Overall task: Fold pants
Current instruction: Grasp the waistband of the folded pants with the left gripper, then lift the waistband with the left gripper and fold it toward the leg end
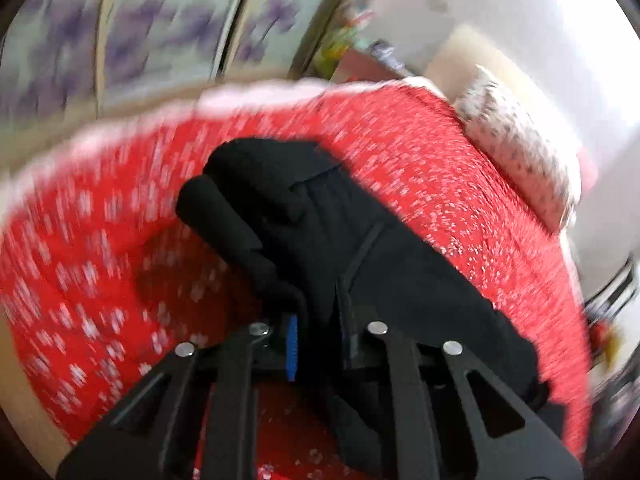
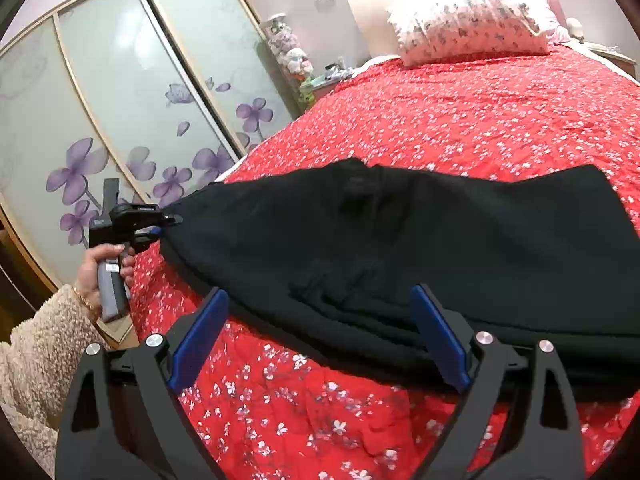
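Pants [image 2: 420, 240], black and matte with a soft knit look, lie across the red bedspread [image 2: 500, 120] on the bed, folded into several layers along the near edge and stretched to a point at the left. Your left tongs [image 2: 162, 224] pinch that pointed end, lifted just clear of the cover; in the left wrist view the same tongs [image 1: 316, 344] stand narrow with dark cloth bunched between the blue pad [image 1: 293, 348] and its opposite finger, though heavy blur hides the finer detail. Your left hand [image 2: 100, 268] grips the grey handle from below, wrist cocked, a fuzzy cream sleeve [image 2: 36, 344] and a bracelet showing behind it. Your right tongs [image 2: 320, 344] point down toward the near fold with the blue-lined fingers [image 2: 440, 340] spread wide; the right one lies against the stacked edge of the pants, the left one over bare bedspread. The cover is crinkled, printed with small white blossoms. A frilled floral pillow [image 2: 472, 36] sits at the head, and frosted wardrobe doors [image 2: 120, 92] with purple flowers stand beside the bed
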